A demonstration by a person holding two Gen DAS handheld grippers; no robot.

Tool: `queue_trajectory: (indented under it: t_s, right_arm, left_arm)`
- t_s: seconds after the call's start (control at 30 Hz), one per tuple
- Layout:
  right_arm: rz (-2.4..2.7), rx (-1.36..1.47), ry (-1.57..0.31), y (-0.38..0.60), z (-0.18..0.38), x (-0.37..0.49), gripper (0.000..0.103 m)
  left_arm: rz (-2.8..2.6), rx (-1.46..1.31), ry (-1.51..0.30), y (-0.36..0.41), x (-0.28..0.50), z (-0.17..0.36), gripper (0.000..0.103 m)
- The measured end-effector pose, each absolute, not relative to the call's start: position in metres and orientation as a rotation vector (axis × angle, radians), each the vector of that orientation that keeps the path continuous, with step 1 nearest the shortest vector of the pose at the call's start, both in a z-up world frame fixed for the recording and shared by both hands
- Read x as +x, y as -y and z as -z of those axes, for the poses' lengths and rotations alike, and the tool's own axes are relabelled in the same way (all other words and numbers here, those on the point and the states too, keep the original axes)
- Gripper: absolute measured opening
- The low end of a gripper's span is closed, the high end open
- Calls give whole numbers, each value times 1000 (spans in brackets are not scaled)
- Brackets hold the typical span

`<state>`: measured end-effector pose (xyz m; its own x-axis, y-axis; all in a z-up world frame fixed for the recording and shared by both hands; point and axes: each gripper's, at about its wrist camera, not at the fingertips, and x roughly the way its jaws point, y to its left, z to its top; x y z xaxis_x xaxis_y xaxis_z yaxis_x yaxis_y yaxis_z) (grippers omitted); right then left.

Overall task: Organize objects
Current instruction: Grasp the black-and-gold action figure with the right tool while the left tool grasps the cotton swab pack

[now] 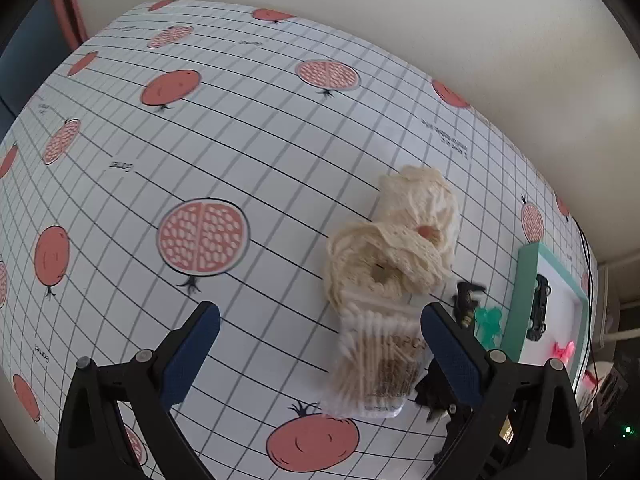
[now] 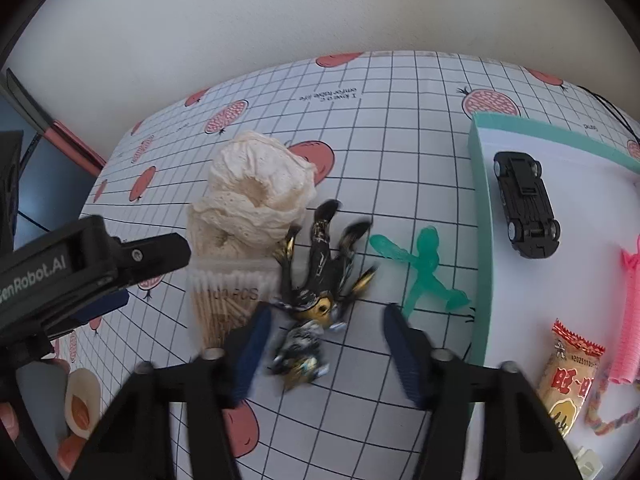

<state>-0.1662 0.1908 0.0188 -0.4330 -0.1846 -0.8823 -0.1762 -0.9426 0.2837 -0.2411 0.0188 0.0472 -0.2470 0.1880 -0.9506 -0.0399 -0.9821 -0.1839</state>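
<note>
A fruit-print cloth [image 2: 400, 128] covers the table. Right gripper [image 2: 326, 344], jaws apart, straddles the black figure [image 2: 320, 280], probably for the tray [image 2: 480, 240] at right; left gripper [image 1: 320, 334] hangs open by the swabs [image 1: 376, 364].

Cream lace [image 2: 256, 192], teal tray [image 2: 482, 208], blk car [image 2: 526, 204], pomegranate-grid cloth [image 1: 240, 140]

Left gripper [image 2: 120, 280] housing, white lettering, cut off at the frame edge: "enRobot.AI". Cotton swab pack [image 2: 228, 300]: "100 PCS", partly blurred. Snack packet [image 2: 570, 376]: code starting "A202511", large red characters. Tablecloth [image 2: 392, 120] print upside down, unreadable.
</note>
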Motion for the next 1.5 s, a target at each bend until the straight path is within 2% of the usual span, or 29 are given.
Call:
queue_trajectory:
  t_s: [0.1,0.67,0.8,0.9,1.07,1.2,1.3,1.5]
  right_arm:
    - [2591,1686,524,-193,-17,-166,43]
    - [2508,1754,456,-196,-16,-163,42]
    - [2509,1752,449,-193,-16,-163,42]
    - [2501,1750,489,-195,-15,-162,42]
    - [2493,1746,540,-195,-12,-163,42]
    - [2489,1758,514,-189,-8,-165,42]
    - [2499,1761,486,-186,-7,-166,40]
    - [2507,1759,481,-186,-6,-165,41]
  left_arm:
    - [-2347,-1837,153,-26,-240,-44,100]
    - [-2280,-1873,17,-55,-234,-26,100]
    - [-2276,-1883,-11,-58,-234,-22,92]
    - [-2272,-1891,-25,-60,-234,-18,90]
    - [-2262,-1888,-31,-61,-235,-15,90]
    - [-2265,-1883,-27,-60,-236,-15,89]
    - [-2254,-1878,-11,-61,-237,-15,84]
    - [-2248,-1877,-22,-64,-239,-13,83]
